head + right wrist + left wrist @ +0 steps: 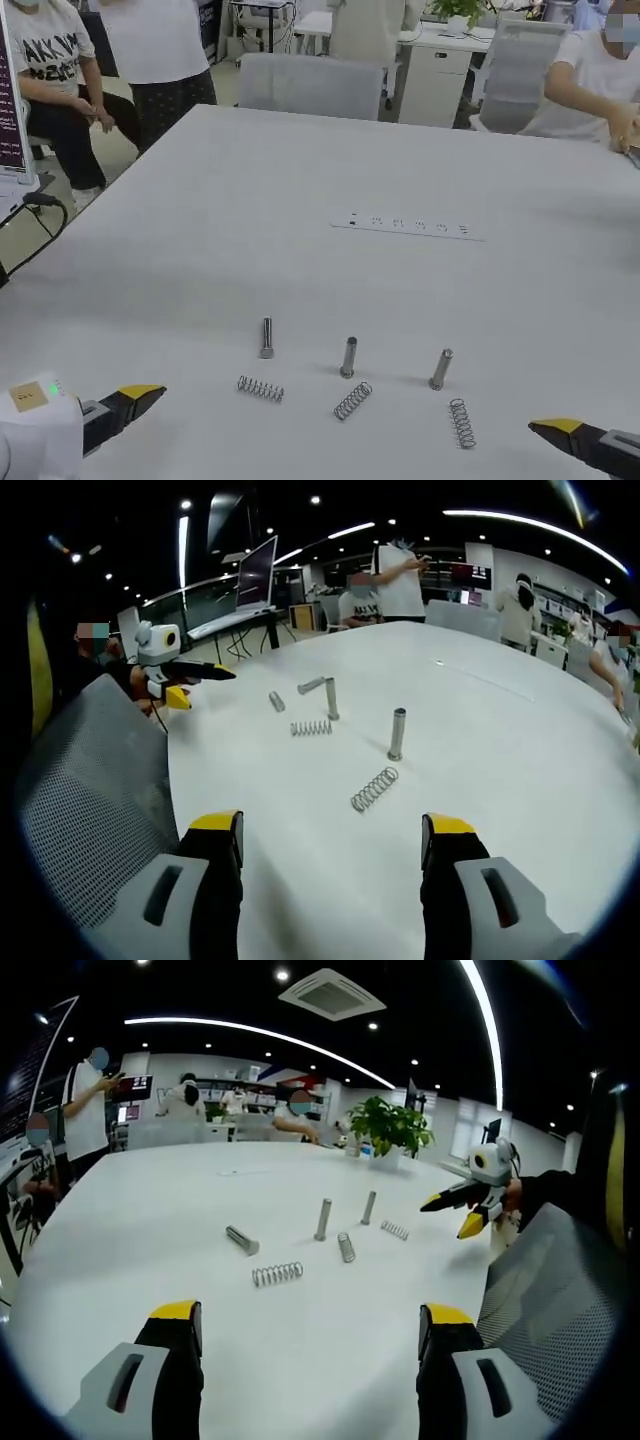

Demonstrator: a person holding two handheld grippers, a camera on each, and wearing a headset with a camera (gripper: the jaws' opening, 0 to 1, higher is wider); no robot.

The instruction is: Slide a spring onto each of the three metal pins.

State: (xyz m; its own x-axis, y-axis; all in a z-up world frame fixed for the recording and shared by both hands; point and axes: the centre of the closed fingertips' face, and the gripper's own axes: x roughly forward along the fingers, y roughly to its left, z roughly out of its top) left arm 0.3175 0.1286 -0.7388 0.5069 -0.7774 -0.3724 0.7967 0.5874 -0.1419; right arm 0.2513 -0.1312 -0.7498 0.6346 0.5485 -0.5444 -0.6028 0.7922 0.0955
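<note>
Springs, all three of them, are lying loose on the white table [200,230], none on a pin yet; I'm using the middle pin [348,357] as my reference, since it stands upright in the centre of the row. The middle spring [352,400] lies just on the near side of it, at an angle, close to its base but not touching; the left spring [260,388] is off to the left of it and a bit nearer to me; the right spring [461,423] is out to the right of it, the nearest of the three to me. The left pin [266,338] sits left of the middle pin and slightly further back; going by the two gripper views it's lying on its side rather than standing; the right pin [441,369] is to the right of the middle pin and stands upright. A flat power strip [405,225] lies well beyond the middle pin. The left gripper [145,393] is low and well left of the middle pin, jaws spread wide with nothing between them; the right gripper [550,428] is well to the right of it, spread apart too and holding nothing.
</note>
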